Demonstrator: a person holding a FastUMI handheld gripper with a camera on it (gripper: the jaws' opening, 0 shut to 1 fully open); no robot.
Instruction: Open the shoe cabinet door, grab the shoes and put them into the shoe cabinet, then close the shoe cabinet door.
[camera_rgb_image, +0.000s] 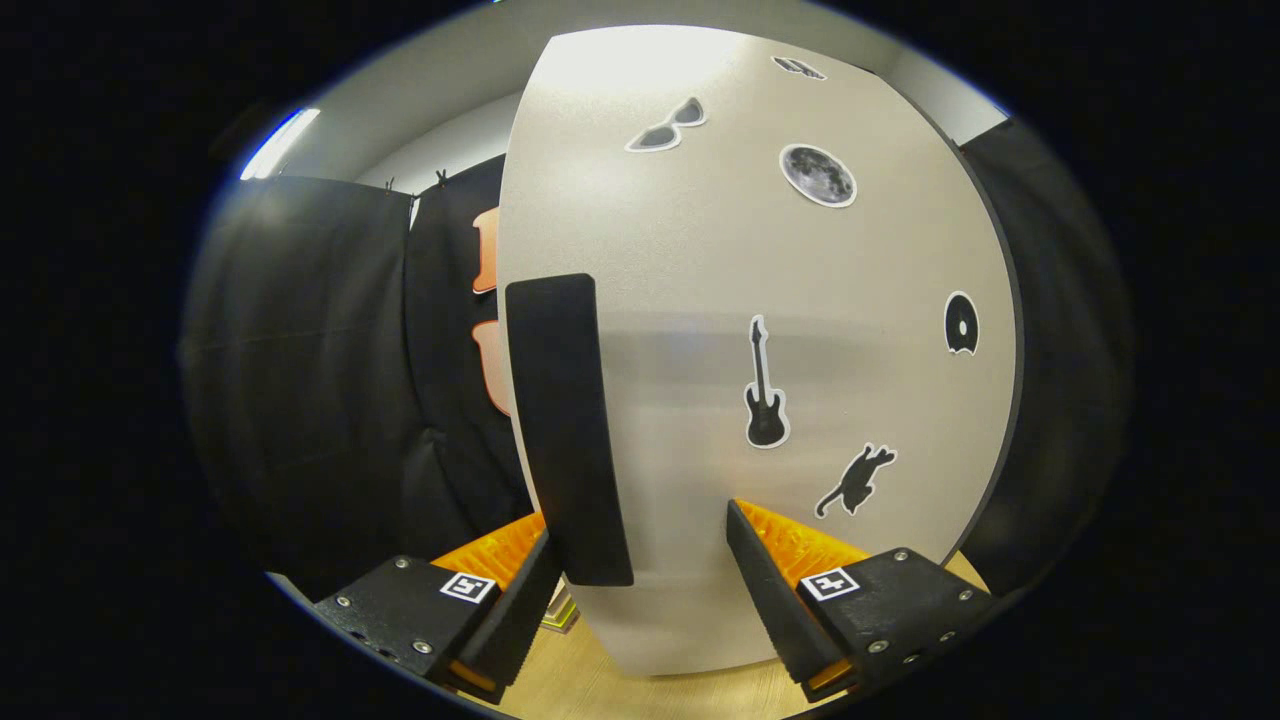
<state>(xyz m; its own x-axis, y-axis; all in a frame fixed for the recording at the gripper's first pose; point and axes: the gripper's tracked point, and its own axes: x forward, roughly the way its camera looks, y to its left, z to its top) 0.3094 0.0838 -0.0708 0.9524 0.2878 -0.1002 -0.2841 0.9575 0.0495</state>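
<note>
The shoe cabinet door (820, 290) is a pale beige panel with several black stickers, very close ahead. A long black handle pad (565, 420) runs upright along the door's left edge. My gripper (640, 520) is open, its black and orange fingers (770, 590) spread wide against the lower part of the door. The lower end of the handle stands between the fingers, close by the left one, with a wide gap to the right one. I cannot tell whether the door is latched or ajar.
Black booth cloth (330, 400) hangs to the left of the door's edge and also past its right edge. A light wooden surface (620, 690) runs below the door under the fingers. A ceiling light (280, 140) glows at upper left.
</note>
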